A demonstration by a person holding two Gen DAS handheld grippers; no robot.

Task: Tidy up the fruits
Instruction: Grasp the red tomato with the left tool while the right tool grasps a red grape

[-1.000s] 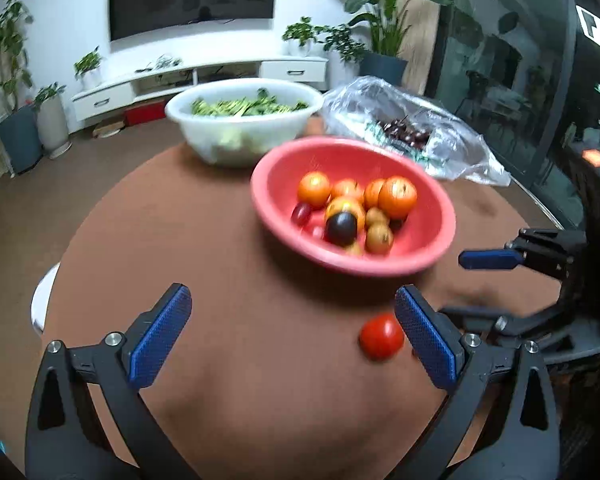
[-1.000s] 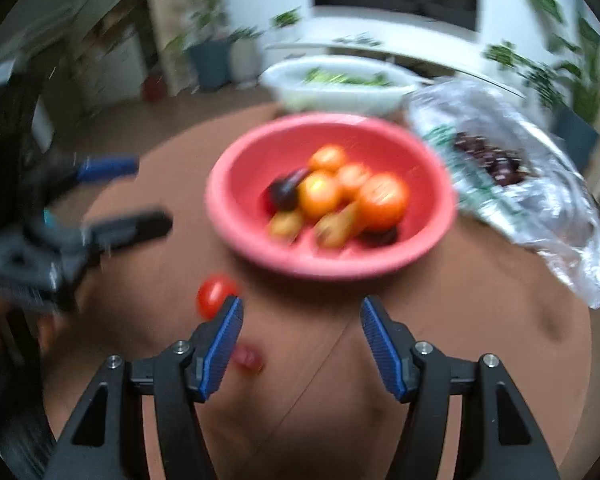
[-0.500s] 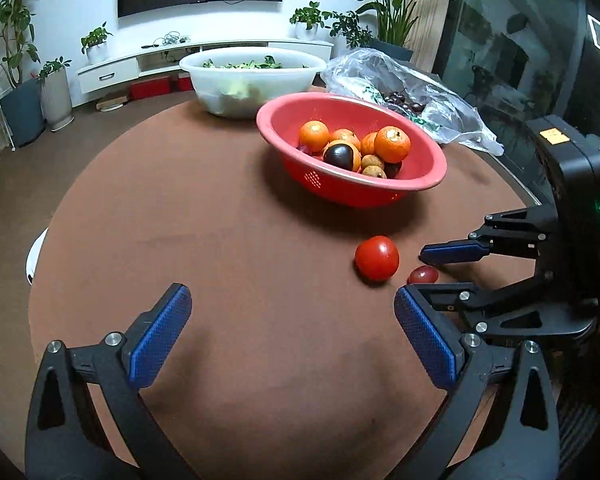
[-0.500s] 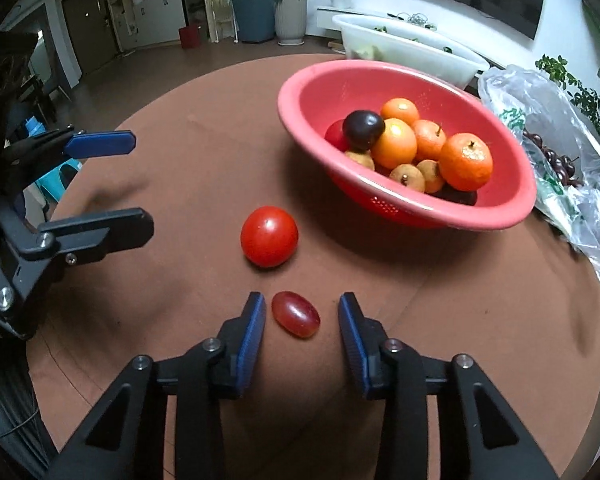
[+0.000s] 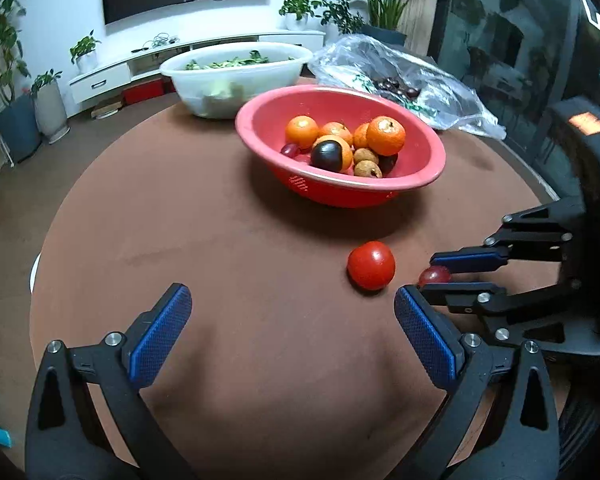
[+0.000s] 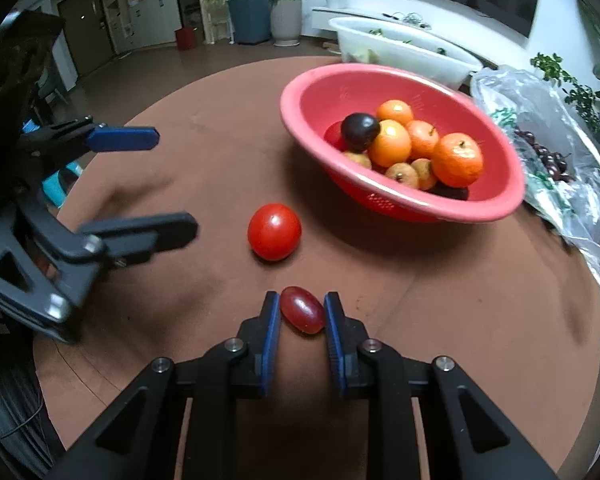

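Observation:
A red bowl (image 5: 412, 188) (image 6: 492, 208) on the brown round table holds oranges, a dark plum and small brown fruits. A red tomato (image 5: 371, 265) (image 6: 274, 231) lies on the table in front of it. My right gripper (image 6: 302, 306) (image 5: 430, 276) is shut on a small red grape (image 6: 302, 309) (image 5: 434, 276) resting on the table just right of the tomato. My left gripper (image 5: 292, 312) (image 6: 168, 180) is open and empty, hovering left of the tomato.
A white tub of greens (image 5: 236, 76) (image 6: 400, 56) stands behind the red bowl. A clear plastic bag with dark grapes (image 5: 400, 80) (image 6: 560, 152) lies at the back right. The table edge (image 5: 56, 216) curves along the left.
My right gripper has closed its fingers onto the grape. The left gripper has stayed open and shifted little.

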